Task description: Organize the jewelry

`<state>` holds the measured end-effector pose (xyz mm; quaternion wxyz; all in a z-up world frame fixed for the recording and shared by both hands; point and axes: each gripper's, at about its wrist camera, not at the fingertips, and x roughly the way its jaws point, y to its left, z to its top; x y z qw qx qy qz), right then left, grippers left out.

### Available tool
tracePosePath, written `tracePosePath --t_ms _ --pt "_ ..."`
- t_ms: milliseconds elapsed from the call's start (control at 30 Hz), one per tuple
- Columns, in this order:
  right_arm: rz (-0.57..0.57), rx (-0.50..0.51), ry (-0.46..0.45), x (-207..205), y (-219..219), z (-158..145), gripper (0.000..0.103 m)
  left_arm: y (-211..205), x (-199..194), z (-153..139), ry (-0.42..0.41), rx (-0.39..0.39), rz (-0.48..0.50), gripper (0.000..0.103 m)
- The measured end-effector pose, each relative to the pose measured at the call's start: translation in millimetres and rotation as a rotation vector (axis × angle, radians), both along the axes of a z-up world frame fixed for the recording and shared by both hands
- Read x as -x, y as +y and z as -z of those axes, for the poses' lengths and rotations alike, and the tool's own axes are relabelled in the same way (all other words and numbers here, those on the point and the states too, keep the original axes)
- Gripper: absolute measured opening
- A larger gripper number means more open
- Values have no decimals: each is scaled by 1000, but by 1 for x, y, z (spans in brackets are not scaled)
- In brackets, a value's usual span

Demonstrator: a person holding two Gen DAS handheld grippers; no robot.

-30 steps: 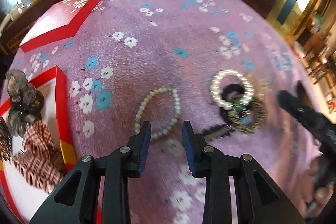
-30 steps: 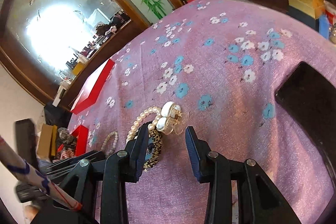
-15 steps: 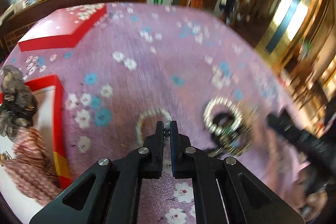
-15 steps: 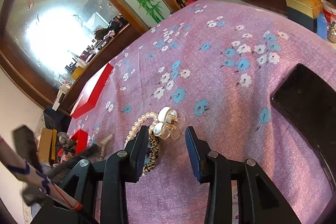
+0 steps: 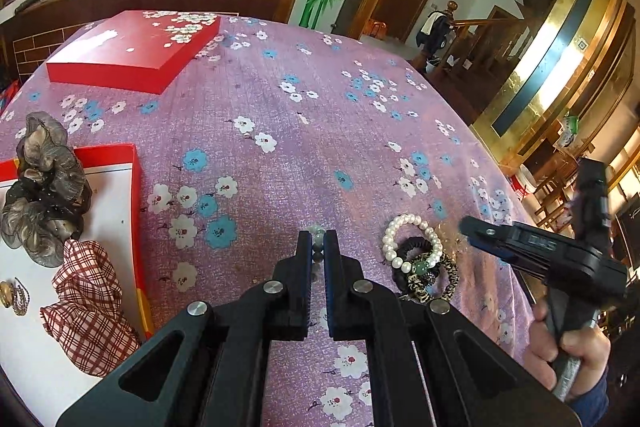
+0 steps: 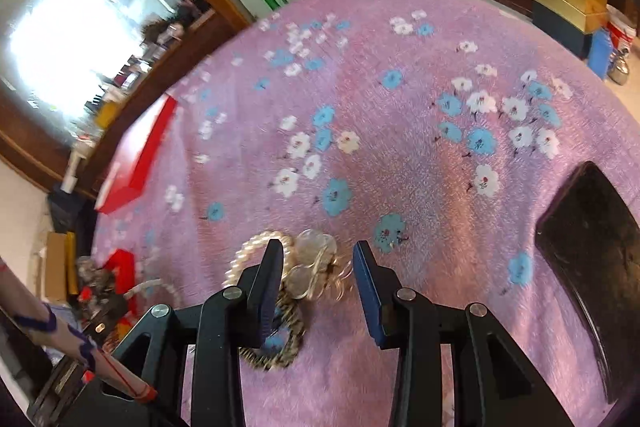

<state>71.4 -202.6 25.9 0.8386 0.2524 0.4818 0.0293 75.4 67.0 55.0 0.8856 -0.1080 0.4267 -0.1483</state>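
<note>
My left gripper (image 5: 317, 247) is shut on a pale bead bracelet (image 5: 317, 230) and holds it above the purple flowered cloth (image 5: 280, 131); only a few beads show between the fingertips. To its right lies a pile: a white pearl bracelet (image 5: 400, 227), a black hair tie (image 5: 412, 247) and a leopard-print scrunchie (image 5: 444, 275). My right gripper (image 6: 318, 263) is open over that pile, straddling pearly clip earrings (image 6: 312, 259), with the pearl bracelet (image 6: 248, 247) at its left finger.
An open red box with a white inside (image 5: 100, 195) at the left holds a dark scrunchie (image 5: 44, 187), a plaid scrunchie (image 5: 88, 307) and small rings. A red lid (image 5: 132, 51) lies far left. A black phone (image 6: 592, 247) lies at the right.
My left gripper closed on the pale bead bracelet and lifted it off the cloth. My right gripper moved in low over the jewelry pile and stayed open.
</note>
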Motion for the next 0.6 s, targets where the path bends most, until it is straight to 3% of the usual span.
tracePosePath --t_ms 67,133,200,300,367,600 --pt "3 18 43 -5 4 9 36 1 -1 1 4 2 -2 5" --pt "15 36 19 -4 6 9 30 0 0 0 1 0 0 5" --pt "18 63 -29 -2 8 0 4 -1 -1 0 -2 -3 -3 5" --pt "28 117 -149 6 11 -16 3 -1 -2 0 -9 -5 -13 5" --pt "28 101 -233 11 10 -18 3 -1 -2 1 -8 -3 -17 5" --pt "-11 -35 -295 15 -3 -21 3 -4 1 -2 -35 1 -23 5"
